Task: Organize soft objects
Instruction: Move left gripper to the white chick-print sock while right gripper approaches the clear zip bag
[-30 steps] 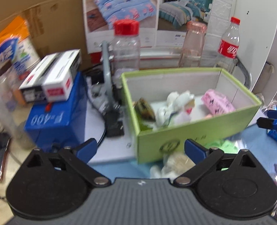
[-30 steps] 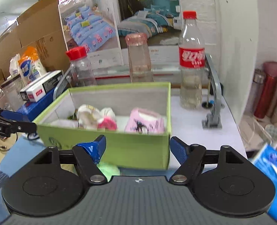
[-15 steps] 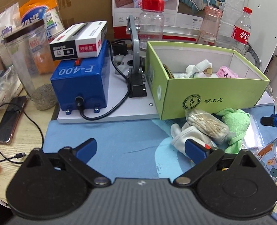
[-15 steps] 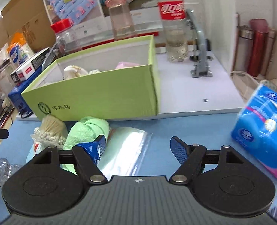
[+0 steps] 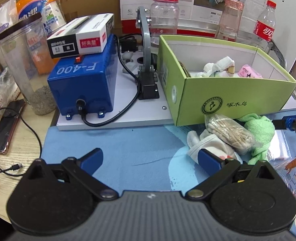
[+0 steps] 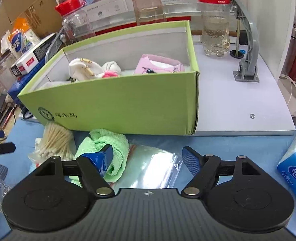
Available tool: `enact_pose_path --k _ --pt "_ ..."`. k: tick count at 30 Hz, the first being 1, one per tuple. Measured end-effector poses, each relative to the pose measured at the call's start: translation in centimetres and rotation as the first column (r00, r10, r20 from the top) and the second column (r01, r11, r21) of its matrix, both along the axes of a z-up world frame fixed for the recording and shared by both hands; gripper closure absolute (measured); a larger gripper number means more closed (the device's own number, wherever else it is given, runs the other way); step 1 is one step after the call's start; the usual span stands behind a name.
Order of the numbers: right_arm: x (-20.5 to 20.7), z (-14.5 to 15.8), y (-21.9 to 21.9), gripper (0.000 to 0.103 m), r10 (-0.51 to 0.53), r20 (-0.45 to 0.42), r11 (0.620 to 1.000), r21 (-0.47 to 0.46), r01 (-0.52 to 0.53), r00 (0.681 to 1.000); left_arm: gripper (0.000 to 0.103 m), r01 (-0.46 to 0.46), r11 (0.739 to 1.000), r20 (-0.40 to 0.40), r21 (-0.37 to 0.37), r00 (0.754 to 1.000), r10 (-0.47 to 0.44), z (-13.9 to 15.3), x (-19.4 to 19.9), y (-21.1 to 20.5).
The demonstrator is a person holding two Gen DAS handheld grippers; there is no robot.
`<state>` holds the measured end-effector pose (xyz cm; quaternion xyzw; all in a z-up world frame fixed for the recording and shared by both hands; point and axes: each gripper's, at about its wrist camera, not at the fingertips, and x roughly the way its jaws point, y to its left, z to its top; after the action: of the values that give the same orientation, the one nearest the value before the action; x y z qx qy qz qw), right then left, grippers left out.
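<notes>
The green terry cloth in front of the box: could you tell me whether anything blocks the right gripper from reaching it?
Nothing visible does. The crumpled green terry cloth lies exposed on the blue mat, right at the open right gripper's left fingertip. The bag of cotton swabs sits beside it, away from the gripper.

A: Quick counts. Boxes?
B: One green cardboard box (image 6: pixel 116 104), one blue F-400 unit (image 5: pixel 83 86), one small white carton (image 5: pixel 81 36) on top of it.
A: Bottles?
B: Three: one red-capped clear jar (image 5: pixel 164 14), one pinkish clear bottle (image 5: pixel 229 20), one cola bottle (image 5: pixel 265 24).
A: Soft stuff outside the box?
B: One green towel (image 6: pixel 105 150), one white sock (image 5: pixel 210 144). Plus one bag of cotton swabs (image 6: pixel 54 142), one clear zip bag (image 6: pixel 150 166).
A: Inside?
B: One pink item (image 6: pixel 158 66); white socks (image 6: pixel 83 68), count unclear.
A: Others?
B: One tissue pack (image 6: pixel 294 168), one phone (image 5: pixel 6 126), one tall tumbler (image 5: pixel 25 66).
</notes>
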<state>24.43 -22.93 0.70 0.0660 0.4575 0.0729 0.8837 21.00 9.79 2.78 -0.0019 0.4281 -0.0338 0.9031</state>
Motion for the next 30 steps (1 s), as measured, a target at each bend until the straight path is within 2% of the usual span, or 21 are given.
enact_pose_path --k 5,8,12,16,21,24,28,30 --pt "-0.2 -1.2 0.0 0.04 0.034 -0.049 0.999 -0.035 -0.036 0.998 0.003 -0.001 1.0 0.001 0.002 1.0 0.001 0.2 0.1 -0.4" --pt "-1.4 -1.5 0.3 0.04 0.083 -0.045 0.989 -0.117 -0.087 0.996 0.003 0.01 1.0 0.013 0.008 1.0 -0.01 0.4 -0.2 -0.4" --pt "-1.8 -1.2 0.9 0.039 0.092 -0.049 0.989 -0.111 -0.097 0.995 0.003 -0.002 1.0 0.006 -0.004 1.0 0.002 0.5 0.1 -0.4" --pt "-1.2 -1.3 1.9 0.038 0.129 -0.047 0.977 -0.164 -0.136 0.99 0.003 0.0 1.0 0.019 0.0 1.0 0.0 0.9 -0.3 -0.3" --pt "-2.4 -1.1 -1.4 0.037 0.086 -0.068 0.977 -0.189 -0.097 0.994 0.003 0.005 1.0 0.023 -0.022 1.0 -0.005 1.1 -0.5 0.0" --pt "-4.1 -0.9 -4.0 0.036 0.009 -0.073 0.98 -0.197 -0.023 0.997 0.003 0.028 0.998 0.003 -0.055 1.0 -0.027 1.0 -0.1 -0.7" --pt "-5.7 -1.2 -5.7 0.034 -0.077 -0.04 0.98 -0.189 0.068 0.996 0.003 0.128 0.985 -0.039 -0.119 0.99 -0.133 0.7 0.8 -2.9" --pt "-5.9 -1.4 -5.3 0.033 -0.08 -0.019 0.978 -0.197 0.075 0.997 0.003 0.188 0.974 -0.092 -0.129 0.975 -0.201 0.0 1.8 -4.5"
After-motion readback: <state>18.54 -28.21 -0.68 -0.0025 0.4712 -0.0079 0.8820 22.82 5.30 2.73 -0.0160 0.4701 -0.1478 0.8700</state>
